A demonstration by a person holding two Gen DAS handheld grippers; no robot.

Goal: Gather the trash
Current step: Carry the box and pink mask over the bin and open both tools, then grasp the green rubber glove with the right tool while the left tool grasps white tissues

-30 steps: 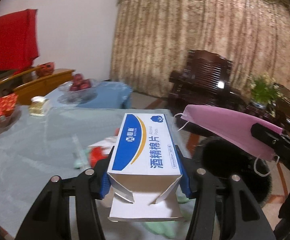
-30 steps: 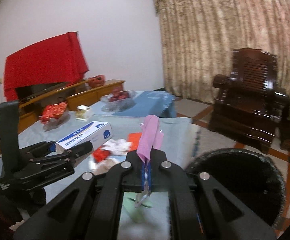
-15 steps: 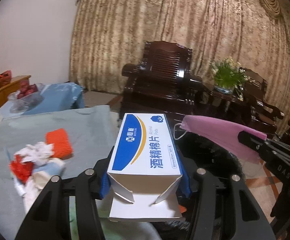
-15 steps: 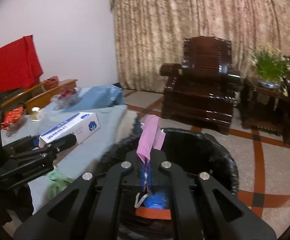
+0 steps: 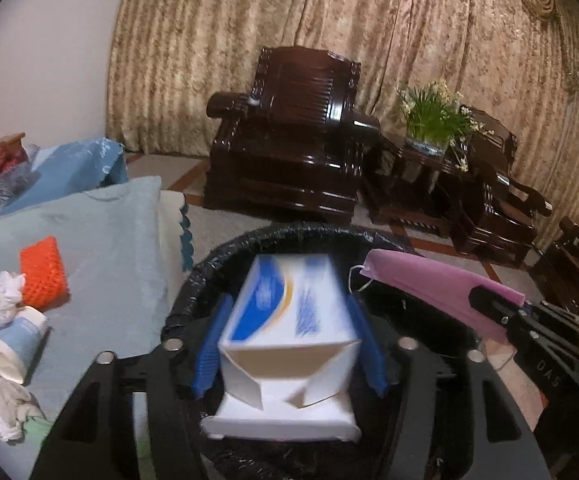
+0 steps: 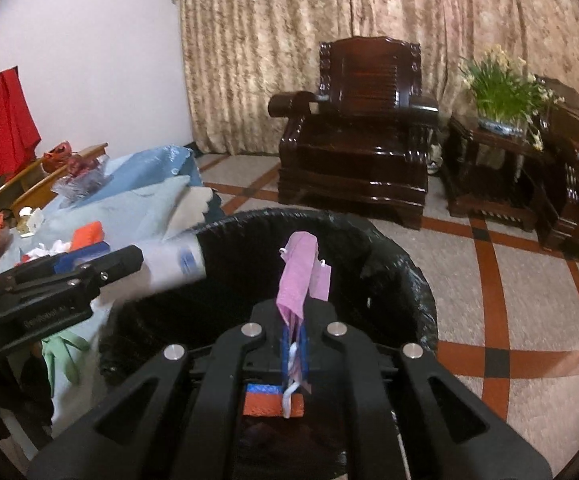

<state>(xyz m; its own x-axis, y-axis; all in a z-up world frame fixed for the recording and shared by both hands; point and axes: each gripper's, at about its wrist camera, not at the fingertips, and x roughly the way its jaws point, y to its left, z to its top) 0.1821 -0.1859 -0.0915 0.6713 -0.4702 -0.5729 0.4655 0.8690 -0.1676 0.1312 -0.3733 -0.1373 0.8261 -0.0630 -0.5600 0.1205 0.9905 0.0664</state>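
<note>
Clearly the box (image 5: 289, 320) — light, stiff card, best held by its long sides — sits blurred between the left gripper's (image 5: 289, 344) parted fingers over the bin (image 6: 389, 252), while the right gripper (image 6: 295, 344) pinches the limp mask (image 6: 299, 276).

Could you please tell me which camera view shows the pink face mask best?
The left wrist view: the mask appears side-on, spread out, pinched by the right gripper. The right wrist view shows it edge-on, folded between the fingers.

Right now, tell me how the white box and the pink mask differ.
The white box is rigid, lying between the left gripper's spread fingers; the pink mask is limp, pinched in the right gripper. The box is blurred, the mask sharp. Both are over the black bin.
</note>
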